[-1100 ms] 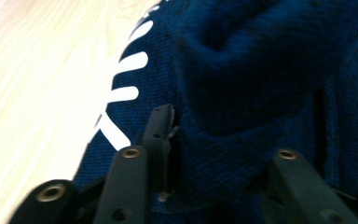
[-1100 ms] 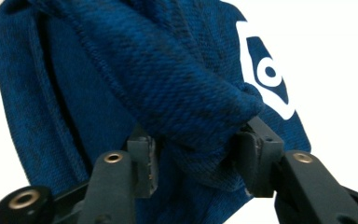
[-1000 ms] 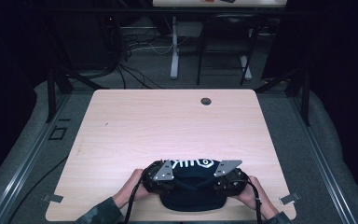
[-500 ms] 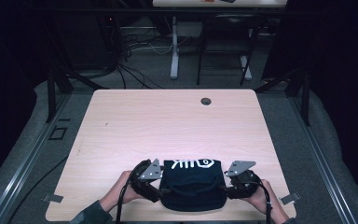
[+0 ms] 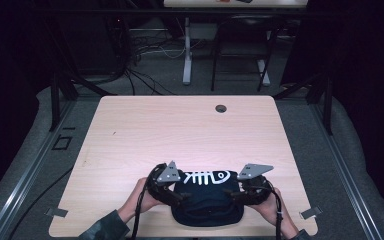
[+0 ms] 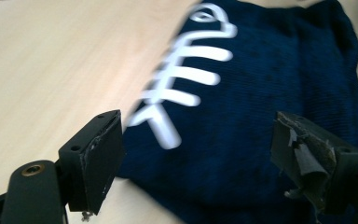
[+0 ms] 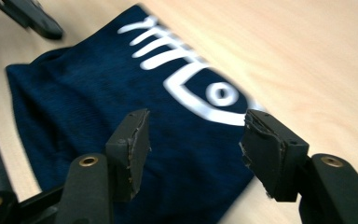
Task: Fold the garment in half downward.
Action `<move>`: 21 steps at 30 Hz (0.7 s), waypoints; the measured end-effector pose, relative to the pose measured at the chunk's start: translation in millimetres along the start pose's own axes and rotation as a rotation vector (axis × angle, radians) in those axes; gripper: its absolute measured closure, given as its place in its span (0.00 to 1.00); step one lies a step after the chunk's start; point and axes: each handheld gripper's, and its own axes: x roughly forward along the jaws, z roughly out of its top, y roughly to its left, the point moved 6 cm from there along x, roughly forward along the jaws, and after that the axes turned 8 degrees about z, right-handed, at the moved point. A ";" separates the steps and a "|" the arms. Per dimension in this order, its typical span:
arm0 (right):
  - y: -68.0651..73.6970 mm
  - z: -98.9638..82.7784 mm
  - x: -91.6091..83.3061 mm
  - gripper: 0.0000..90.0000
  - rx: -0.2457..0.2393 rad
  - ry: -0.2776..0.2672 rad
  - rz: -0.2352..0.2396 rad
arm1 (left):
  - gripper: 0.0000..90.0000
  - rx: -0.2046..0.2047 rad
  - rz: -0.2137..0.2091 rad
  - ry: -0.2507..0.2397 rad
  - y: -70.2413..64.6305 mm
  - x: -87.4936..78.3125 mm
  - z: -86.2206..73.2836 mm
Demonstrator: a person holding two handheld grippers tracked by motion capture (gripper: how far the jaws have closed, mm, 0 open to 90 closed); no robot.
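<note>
Fingers apart on both sides, and nothing pinched! On the left gripper [image 6: 196, 168], the fingers [image 6: 95, 161] have just been opening, and in the left gripper view they stand wide with the cloth [image 6: 261, 116] lying below and between them, pads clear of the fabric. Right gripper [image 7: 193, 149], same story: its fingers [image 7: 133, 149] have just eased wider and hang open above the cloth's [image 7: 121, 126] near corner, not pressing on it.

From the high view, the cloth [image 5: 207, 197] is a dark navy folded piece lying flat near the front edge of the surface [image 5: 180, 135], between the left gripper [image 5: 172, 192] and the right gripper [image 5: 247, 192]. Its long axis runs left to right across the surface. A white fishbone print [image 5: 207, 176] sits along the far edge, head with the round eye pointing to the person's right, tail to the left.

Each gripper sits just beside its own end of the cloth, hands coming in from the bottom.
</note>
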 end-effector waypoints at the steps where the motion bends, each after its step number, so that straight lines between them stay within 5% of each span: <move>1: 3.1 -2.2 4.6 0.45 -0.004 0.020 0.013 | 0.19 0.008 -0.015 0.021 -4.9 4.7 -3.0; 9: 8.6 -31.7 31.3 0.31 0.025 0.118 0.064 | 0.19 -0.019 -0.037 0.090 -9.3 17.8 -23.5; 21: 13.6 -38.1 41.1 0.21 -0.015 0.142 0.023 | 0.17 -0.042 -0.017 0.103 -5.5 21.6 -38.1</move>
